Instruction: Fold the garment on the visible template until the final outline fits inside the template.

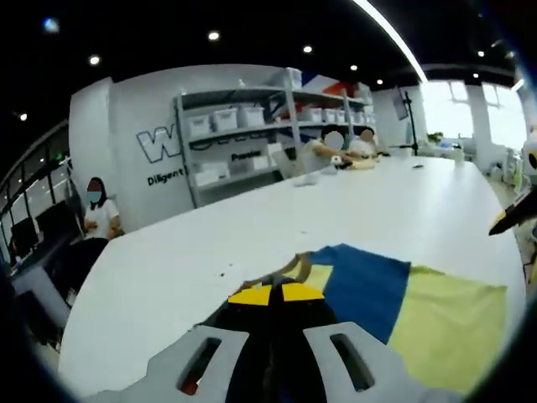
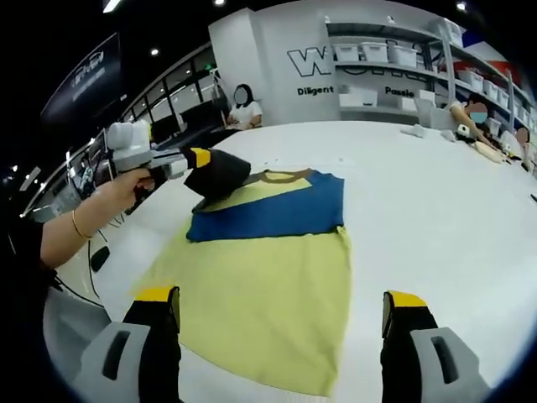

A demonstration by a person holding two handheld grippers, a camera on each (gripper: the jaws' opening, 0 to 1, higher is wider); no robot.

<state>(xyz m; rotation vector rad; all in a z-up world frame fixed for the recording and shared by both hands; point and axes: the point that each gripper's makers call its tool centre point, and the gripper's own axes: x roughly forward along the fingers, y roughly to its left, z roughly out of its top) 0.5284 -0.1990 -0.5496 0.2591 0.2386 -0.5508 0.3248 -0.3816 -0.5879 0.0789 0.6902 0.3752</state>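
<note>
While the right claw (image 2: pixel 278 312) hangs wide open and empty above the near yellow hem, the garment (image 2: pixel 268 260) lies flat on the white surface (image 2: pixel 436 193); farther off, the left claw (image 2: pixel 220 176) pinches its dark sleeve beside the collar.

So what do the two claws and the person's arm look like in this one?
Both claws have light grey slotted bases, black fingers and yellow tips. The left claw shows its yellow pads close together; in the right gripper view it has a grey-white body with a black front. The right claw has two widely spaced fingers. The person's hand has a thin bracelet at the wrist.
</note>
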